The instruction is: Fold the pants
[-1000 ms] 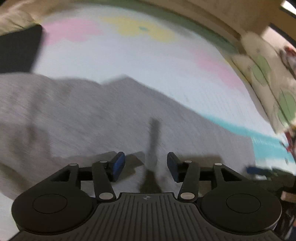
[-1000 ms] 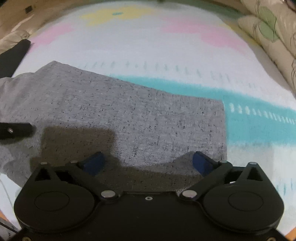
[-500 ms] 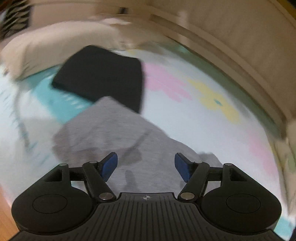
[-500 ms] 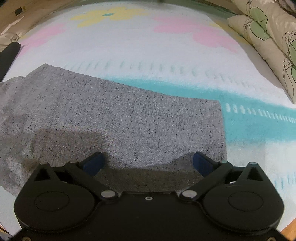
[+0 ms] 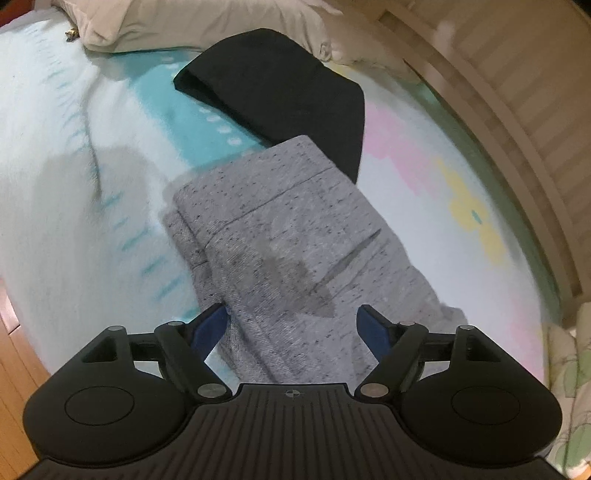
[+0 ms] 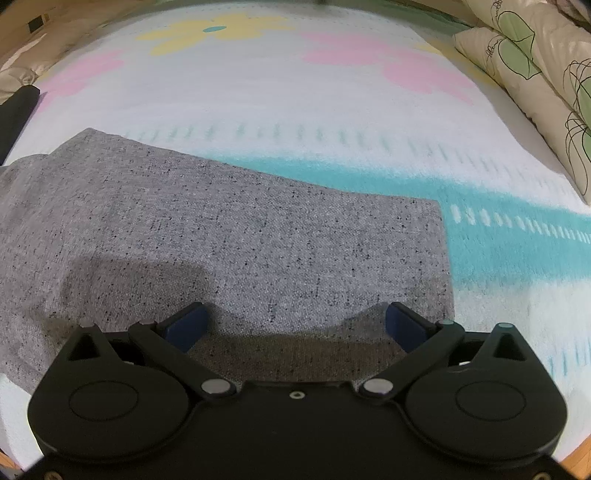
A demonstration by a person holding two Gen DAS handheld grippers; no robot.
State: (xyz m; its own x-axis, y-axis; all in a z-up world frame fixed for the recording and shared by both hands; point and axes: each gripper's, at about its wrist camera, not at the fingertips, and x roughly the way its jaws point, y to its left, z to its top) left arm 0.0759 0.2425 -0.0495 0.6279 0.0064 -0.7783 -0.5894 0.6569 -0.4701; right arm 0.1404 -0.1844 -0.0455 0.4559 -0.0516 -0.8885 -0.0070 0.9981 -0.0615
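From the left tongs (image 5: 291, 326) we look steeply down, close over the grey pants (image 5: 295, 236) toward the headboard. From the right tongs (image 6: 295, 325) we face down across them; both views share pants and bedspread (image 6: 295, 110).

A bedroom in a home: ahead of the tongs lies a bed (image 6: 295, 92) spread with a flowered blanket, leaf-print pillows (image 6: 535, 74) off to the right, a cream pillow (image 5: 192, 22) at the far end, a slatted wooden bedframe (image 5: 517, 110), and wooden floor (image 5: 14, 350) beside it.
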